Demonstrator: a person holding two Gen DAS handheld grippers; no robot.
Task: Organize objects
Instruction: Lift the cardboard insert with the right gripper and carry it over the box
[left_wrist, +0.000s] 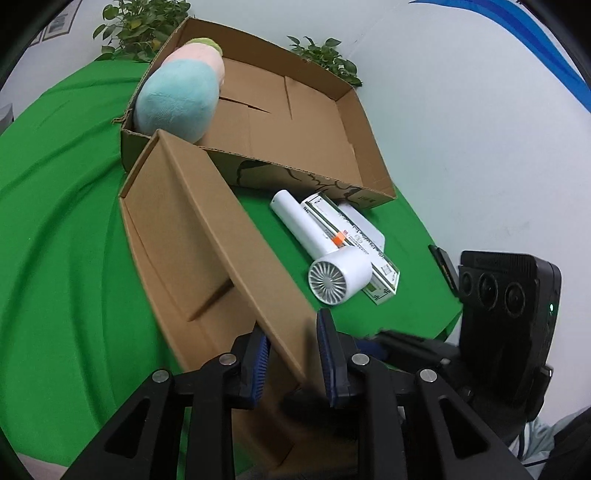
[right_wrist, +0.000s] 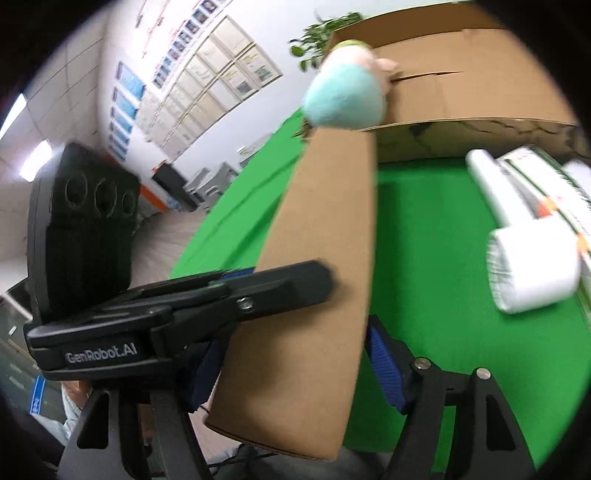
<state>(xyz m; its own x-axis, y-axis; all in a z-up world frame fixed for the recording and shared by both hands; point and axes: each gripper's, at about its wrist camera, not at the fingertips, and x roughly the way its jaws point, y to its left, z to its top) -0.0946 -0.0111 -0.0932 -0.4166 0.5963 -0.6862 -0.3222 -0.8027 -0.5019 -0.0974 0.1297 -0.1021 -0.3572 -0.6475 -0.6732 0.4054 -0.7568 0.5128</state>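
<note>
Green cloth (left_wrist: 55, 221) — box lid (left_wrist: 192, 236) between fingers (left_wrist: 258, 354)

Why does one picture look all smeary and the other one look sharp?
Right wrist view: motion blur smears the white fan, the plush toy and the wall posters. Left wrist view: crisp, the fan's grille lines show clearly. Both views: the fisheye lens bends straight edges and darkens the corners.

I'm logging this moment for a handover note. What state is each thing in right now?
Lid: tilted, held off the cloth at its near edge.
Left gripper: shut on the lid's wall.
Right gripper: shut on the lid.
Box: open, holding only the plush.
Plush: leaning in the box's corner.
Fan: lying on the carton.
Carton: flat on the cloth, closed.
</note>
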